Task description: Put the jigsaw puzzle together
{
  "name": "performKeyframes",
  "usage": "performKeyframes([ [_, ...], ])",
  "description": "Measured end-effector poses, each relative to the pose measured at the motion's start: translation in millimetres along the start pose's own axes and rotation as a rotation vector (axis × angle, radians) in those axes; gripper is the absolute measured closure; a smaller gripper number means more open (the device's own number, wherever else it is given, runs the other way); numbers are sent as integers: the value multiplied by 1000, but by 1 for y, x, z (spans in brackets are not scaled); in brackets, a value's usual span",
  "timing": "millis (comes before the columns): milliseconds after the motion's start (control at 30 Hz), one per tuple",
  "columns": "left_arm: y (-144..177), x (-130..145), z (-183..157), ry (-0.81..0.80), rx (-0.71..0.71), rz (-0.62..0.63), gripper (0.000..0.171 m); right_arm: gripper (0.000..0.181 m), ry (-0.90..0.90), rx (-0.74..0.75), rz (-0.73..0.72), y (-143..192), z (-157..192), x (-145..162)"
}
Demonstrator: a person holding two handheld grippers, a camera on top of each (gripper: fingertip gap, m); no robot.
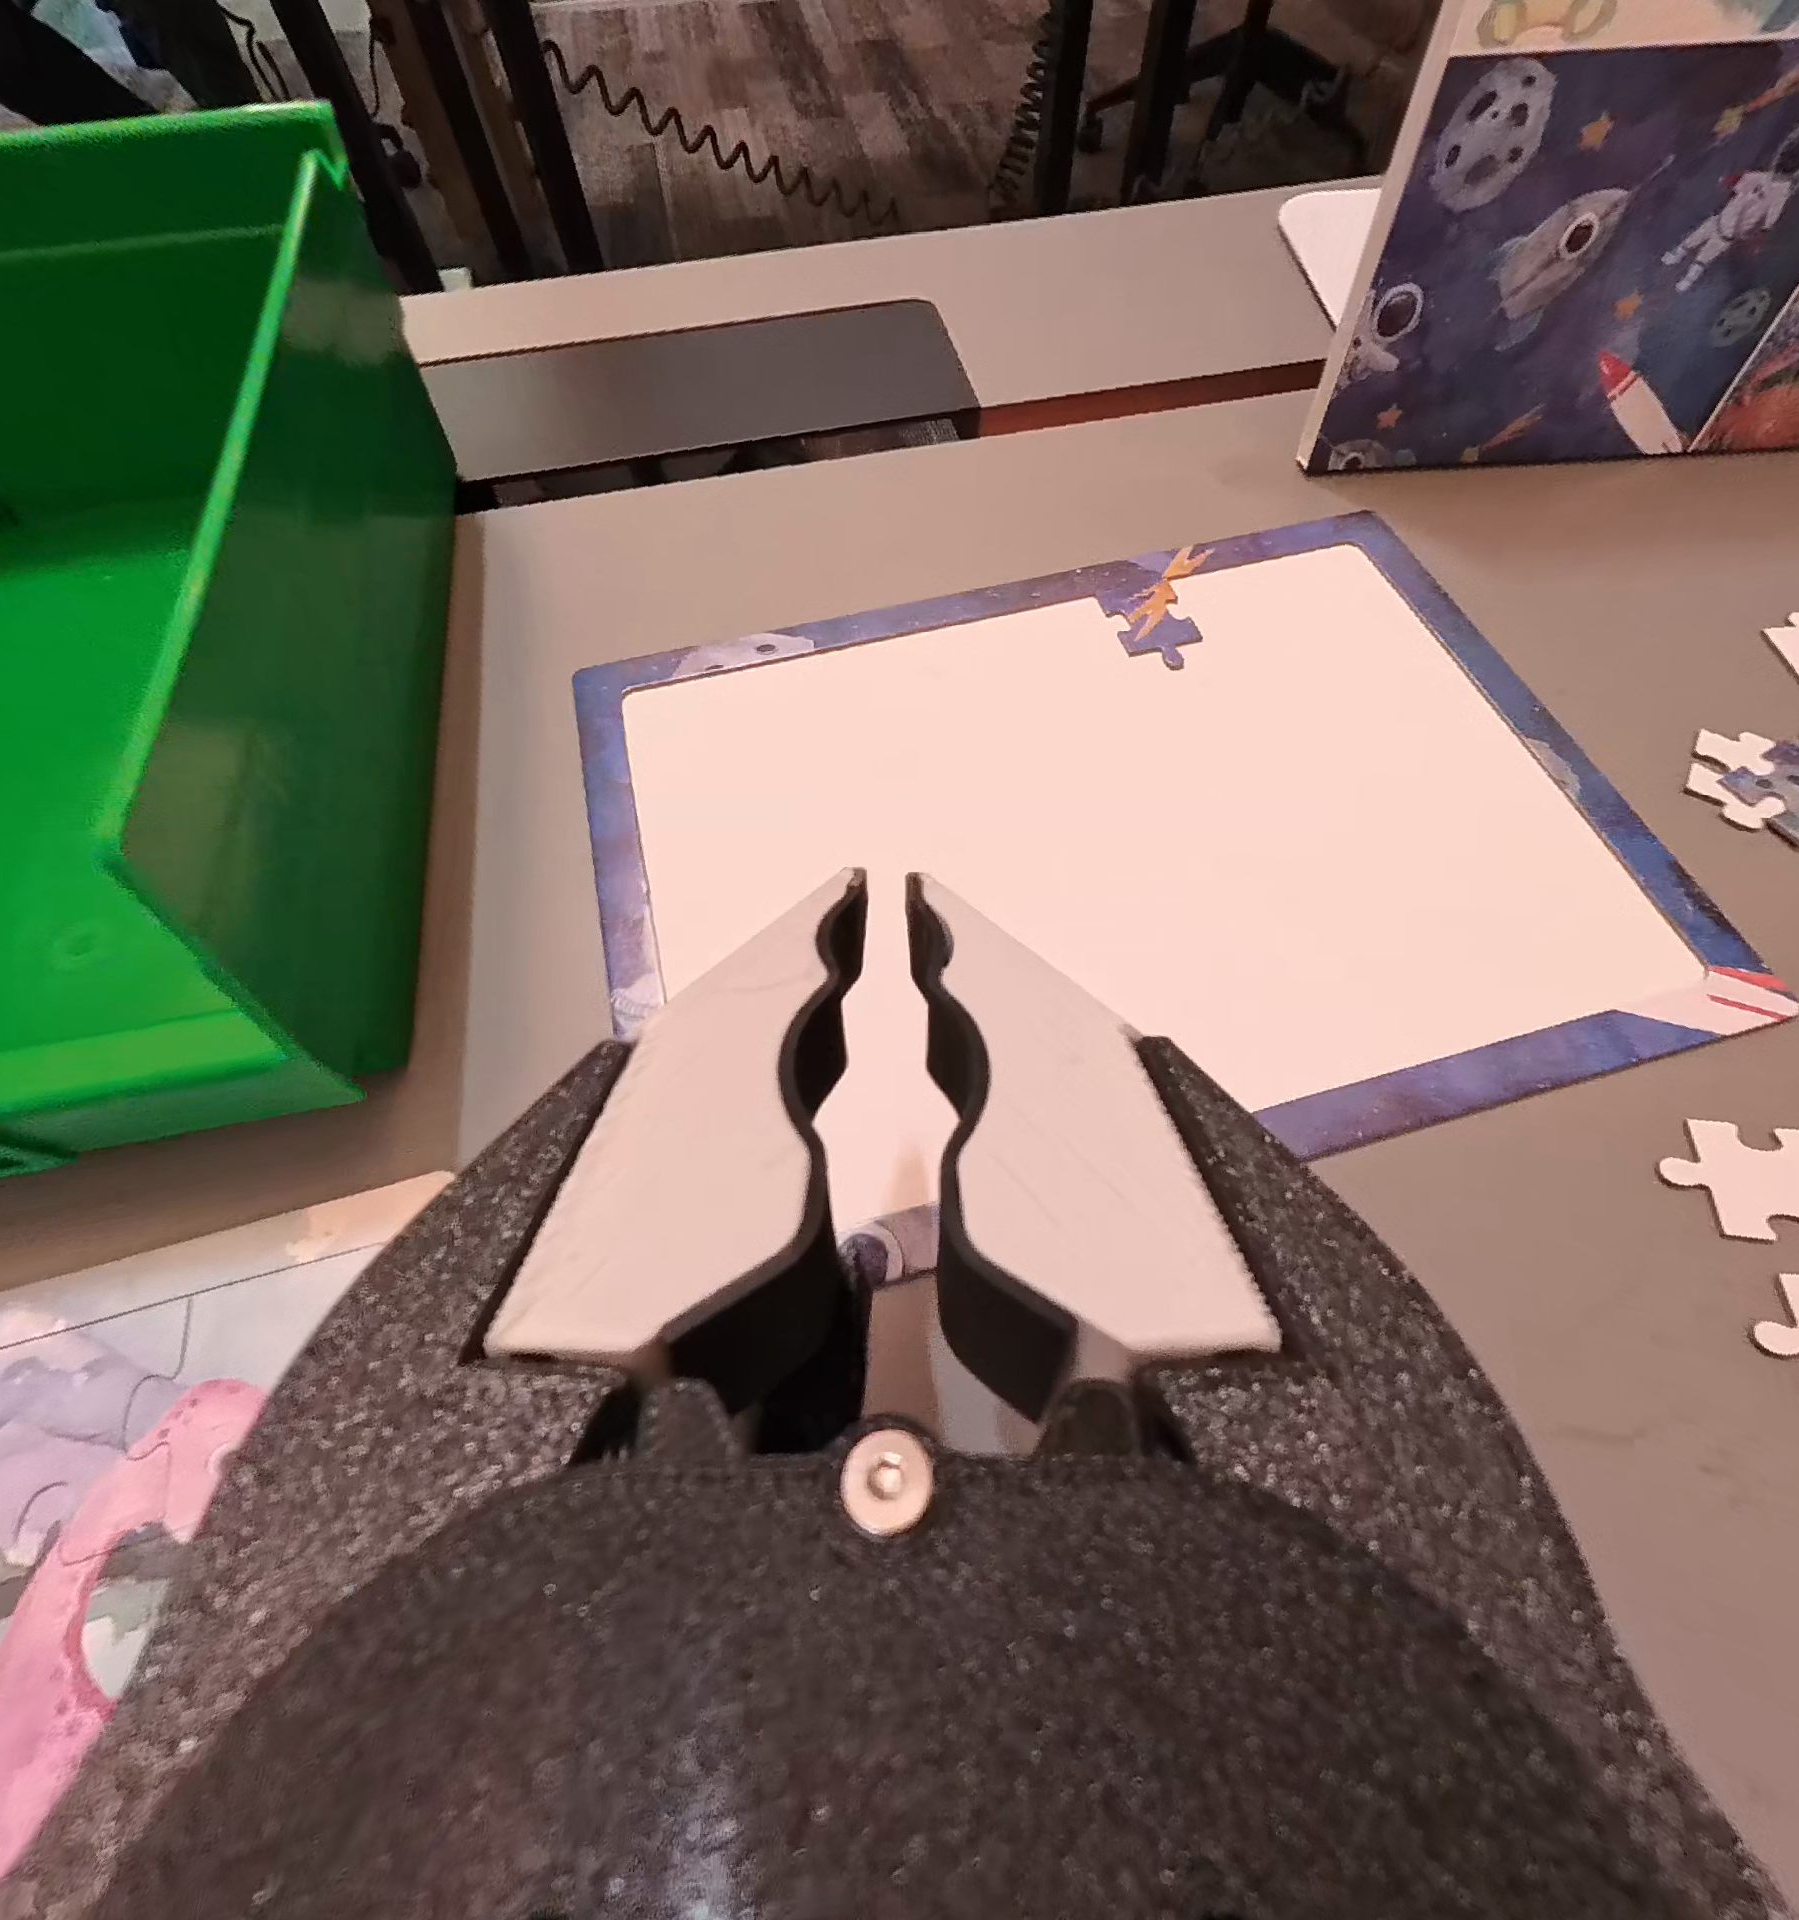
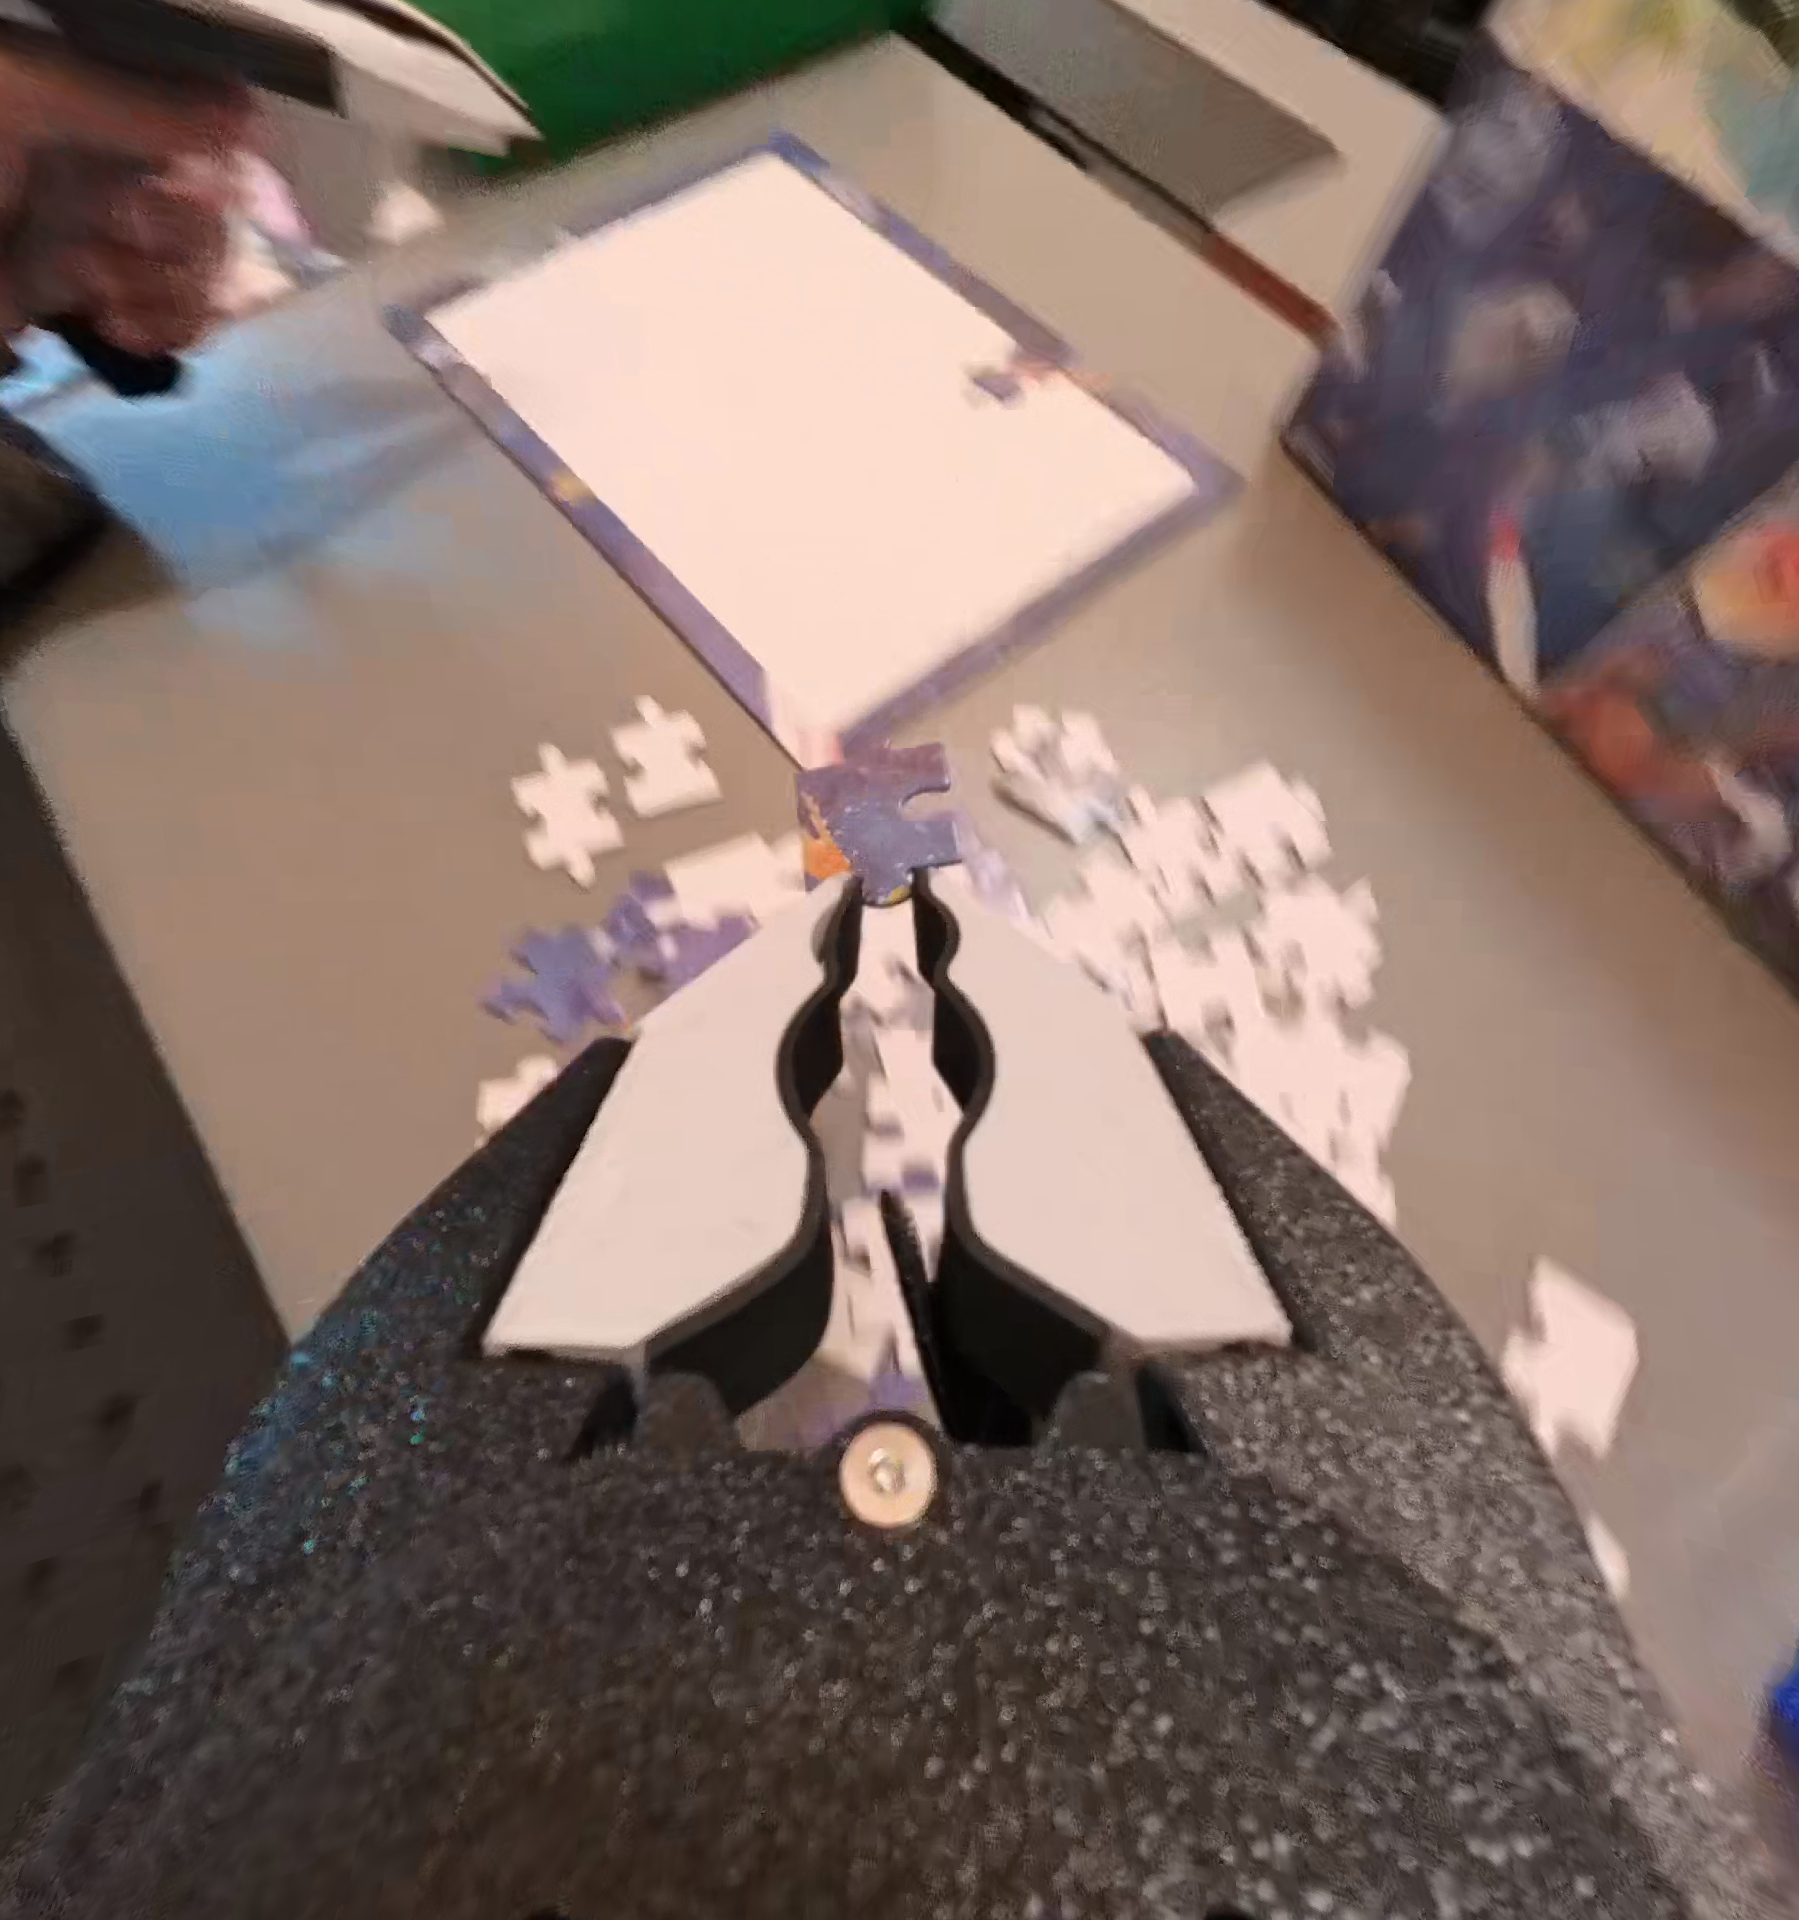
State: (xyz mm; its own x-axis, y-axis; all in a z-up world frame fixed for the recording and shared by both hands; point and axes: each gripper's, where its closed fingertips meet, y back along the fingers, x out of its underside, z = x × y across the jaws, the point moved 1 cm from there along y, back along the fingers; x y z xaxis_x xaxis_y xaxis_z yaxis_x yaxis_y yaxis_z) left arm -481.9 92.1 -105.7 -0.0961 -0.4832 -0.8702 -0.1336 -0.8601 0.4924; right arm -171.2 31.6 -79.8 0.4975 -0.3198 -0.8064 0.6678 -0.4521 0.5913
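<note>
The puzzle tray (image 1: pixel 1643 862) with a blue space border and a white inside lies on the grey table; one blue-and-orange piece (image 1: pixel 1157 615) sits in it at the far edge. My left gripper (image 1: pixel 883 878) hovers over the tray's near left part, nearly shut and empty. My right gripper (image 2: pixel 884 891) is shut on a blue puzzle piece (image 2: pixel 879 810) with an orange spot, held above the loose pieces (image 2: pixel 1238 935) near the tray's corner (image 2: pixel 822 717). The right wrist view is blurred by motion.
A green bin (image 1: pixel 147 582) stands left of the tray. The puzzle box (image 1: pixel 1601 260) with a space picture stands at the back right. Loose pieces (image 1: pixel 1768 1184), mostly white side up, lie right of the tray. A pastel puzzle board (image 1: pixel 95 1475) lies near left. A person's hand (image 2: pixel 84 197) shows far left. There is about 30 centimeters between the tips of the two grippers.
</note>
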Motion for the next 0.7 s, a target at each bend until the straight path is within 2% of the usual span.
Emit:
performKeyframes([
  [100,0,3,3,9,1,12,164,172,166,-90,40,-43,21,-51],
  [200,-1,6,2,7,13,25,164,172,285,-214,87,-107,44,-85],
  [300,-5,19,-6,7,65,89,164,172,292,-338,165,-173,61,-81],
  [367,-7,25,-15,-3,110,122,164,172,254,-415,170,-202,74,-76],
  [500,-8,30,-28,-53,148,138,164,172,286,-472,129,-217,94,-68],
  [633,-10,34,-38,-101,173,161,165,172,370,-421,161,-219,86,-61],
  [700,-12,38,-44,-125,193,176,165,172,349,-460,166,-217,87,-61],
])
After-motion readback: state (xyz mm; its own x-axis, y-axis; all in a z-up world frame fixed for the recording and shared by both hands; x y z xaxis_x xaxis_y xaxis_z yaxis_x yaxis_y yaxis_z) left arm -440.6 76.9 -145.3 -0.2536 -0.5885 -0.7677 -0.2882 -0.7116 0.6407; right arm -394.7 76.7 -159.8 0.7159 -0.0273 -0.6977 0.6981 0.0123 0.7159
